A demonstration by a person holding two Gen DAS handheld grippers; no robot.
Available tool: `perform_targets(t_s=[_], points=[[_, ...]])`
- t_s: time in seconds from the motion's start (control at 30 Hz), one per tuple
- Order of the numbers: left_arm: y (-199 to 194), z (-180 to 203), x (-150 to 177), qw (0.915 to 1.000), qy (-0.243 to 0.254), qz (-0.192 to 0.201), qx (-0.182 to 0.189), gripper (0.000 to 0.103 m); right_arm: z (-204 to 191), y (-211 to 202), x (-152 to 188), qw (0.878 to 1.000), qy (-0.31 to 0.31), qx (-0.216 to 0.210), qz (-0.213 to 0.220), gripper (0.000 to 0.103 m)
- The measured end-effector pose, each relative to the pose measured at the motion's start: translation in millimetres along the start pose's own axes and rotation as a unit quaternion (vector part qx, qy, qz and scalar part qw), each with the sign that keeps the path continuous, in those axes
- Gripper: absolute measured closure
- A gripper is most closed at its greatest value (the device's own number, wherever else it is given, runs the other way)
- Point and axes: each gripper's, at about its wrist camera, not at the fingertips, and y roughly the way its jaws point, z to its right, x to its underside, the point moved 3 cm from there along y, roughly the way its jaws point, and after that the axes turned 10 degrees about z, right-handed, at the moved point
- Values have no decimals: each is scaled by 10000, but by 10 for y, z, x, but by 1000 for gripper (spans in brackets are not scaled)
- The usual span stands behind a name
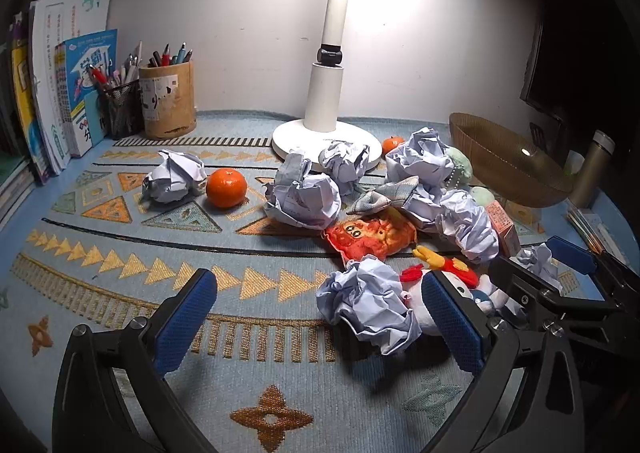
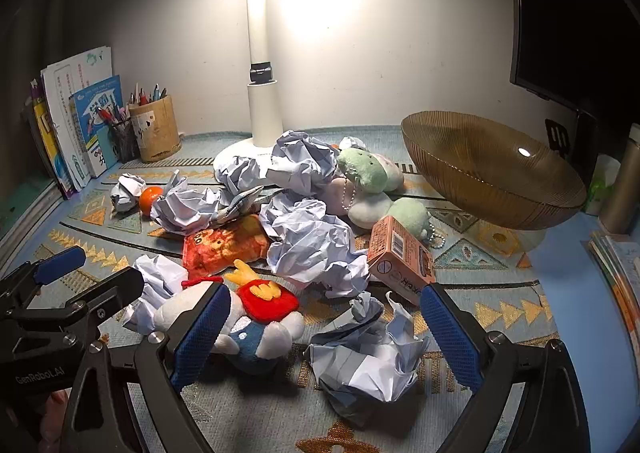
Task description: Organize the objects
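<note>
My left gripper [image 1: 320, 293] stands open over the patterned mat [image 1: 120, 253]. A crumpled paper ball [image 1: 368, 305] lies by its right finger, untouched. My right gripper [image 2: 324, 301] is also open, and a crumpled paper ball [image 2: 368, 365] rests loose on the mat between its fingers. A white plush toy with a red front [image 2: 256, 317] lies against its left finger. Behind are several more paper balls [image 2: 312, 249], a red-orange plush pouch [image 2: 224, 241], a pink carton [image 2: 400, 257], green plush toys [image 2: 364, 169] and an orange [image 1: 226, 187].
An amber glass bowl [image 2: 492, 173] stands at the right. A white lamp [image 1: 324, 133] rises at the back centre with a second orange [image 1: 392, 145] beside its base. Pen holders [image 1: 168, 101] and books [image 1: 60, 93] line the back left. A metal flask [image 1: 592, 169] stands far right.
</note>
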Motion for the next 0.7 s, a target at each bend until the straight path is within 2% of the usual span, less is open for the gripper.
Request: perform_targets(t_s=[0.7], points=[[7, 5, 11, 10000, 29, -29, -23, 1, 45, 4, 2, 9999, 148, -35, -30, 7]])
